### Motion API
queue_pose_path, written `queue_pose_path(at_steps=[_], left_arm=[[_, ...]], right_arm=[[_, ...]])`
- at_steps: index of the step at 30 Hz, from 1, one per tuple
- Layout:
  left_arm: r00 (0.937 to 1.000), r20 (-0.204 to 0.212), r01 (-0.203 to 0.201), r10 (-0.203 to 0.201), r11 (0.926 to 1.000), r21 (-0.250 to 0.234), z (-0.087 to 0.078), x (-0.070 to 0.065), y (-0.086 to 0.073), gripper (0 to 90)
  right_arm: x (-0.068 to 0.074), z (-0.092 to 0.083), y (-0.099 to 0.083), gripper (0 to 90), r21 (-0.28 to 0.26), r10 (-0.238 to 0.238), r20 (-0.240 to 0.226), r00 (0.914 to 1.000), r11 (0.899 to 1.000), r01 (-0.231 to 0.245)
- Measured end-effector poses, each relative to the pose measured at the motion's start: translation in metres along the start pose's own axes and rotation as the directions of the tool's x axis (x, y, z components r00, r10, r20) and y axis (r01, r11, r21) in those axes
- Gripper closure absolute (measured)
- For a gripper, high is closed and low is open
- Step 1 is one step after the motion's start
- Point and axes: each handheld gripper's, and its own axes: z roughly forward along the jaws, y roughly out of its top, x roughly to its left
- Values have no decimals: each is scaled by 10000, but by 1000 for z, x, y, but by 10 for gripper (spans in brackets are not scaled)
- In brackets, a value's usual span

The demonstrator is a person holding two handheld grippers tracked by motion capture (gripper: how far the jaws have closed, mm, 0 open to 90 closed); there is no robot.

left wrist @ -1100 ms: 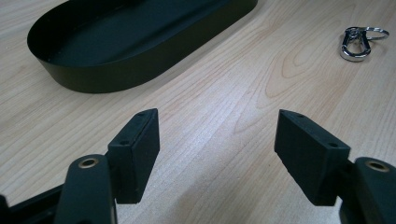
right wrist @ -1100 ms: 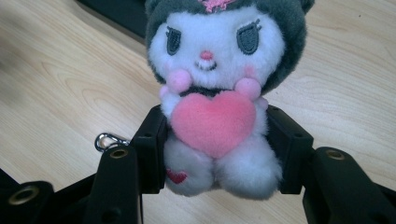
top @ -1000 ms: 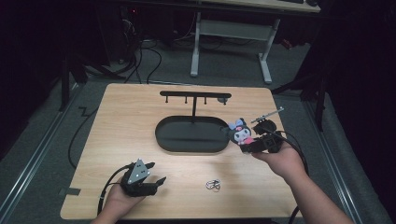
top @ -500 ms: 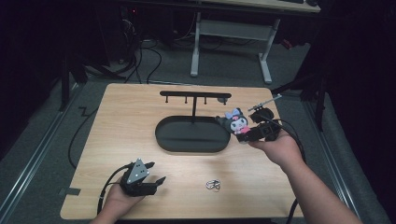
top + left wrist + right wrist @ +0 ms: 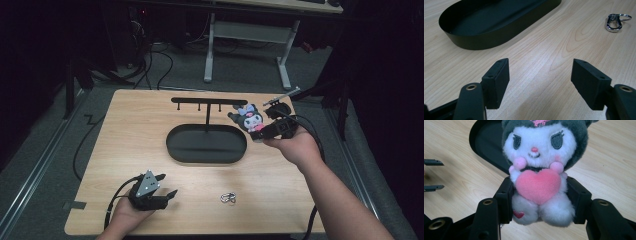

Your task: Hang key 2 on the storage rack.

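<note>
While the wooden table (image 5: 125, 130) stands on grey carpet in a dark room, you have the black oval tray (image 5: 206, 144) at its centre. Right of the tray, your right gripper (image 5: 537, 202) pinches the plush toy (image 5: 541, 170) by its body, lifted off the wood. Nearer you, left of the tray, your left gripper (image 5: 540, 85) rests with jaws spread, empty; the metal clasp (image 5: 228, 198) lies near the tray.

Tabletop (image 5: 125, 130) evenly lit, surroundings dark; close views sharp, soft shadows.
</note>
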Motion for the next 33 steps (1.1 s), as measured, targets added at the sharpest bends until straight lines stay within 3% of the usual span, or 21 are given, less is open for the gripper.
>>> queue_pose_path(at_steps=[8,16,27,33], left_arm=[[10000,-9,-36,36,10000,-30,0,-1,0,318],[9999,-45,-99,100,9999,93,1,0,0,318],[9999,-29,-140,140,9998,143,3,-2,0,318],[9998,-2,-206,206,9995,225,5,-3,-1,318]], right_arm=[[3,0,15,487,-68,-71,172,9998,10000,72],[-5,-2,24,487,-325,290,409,9987,9991,-277],[-16,2,11,487,-316,559,427,9975,9980,-546],[-19,8,1,487,-62,355,577,9977,9994,-352]])
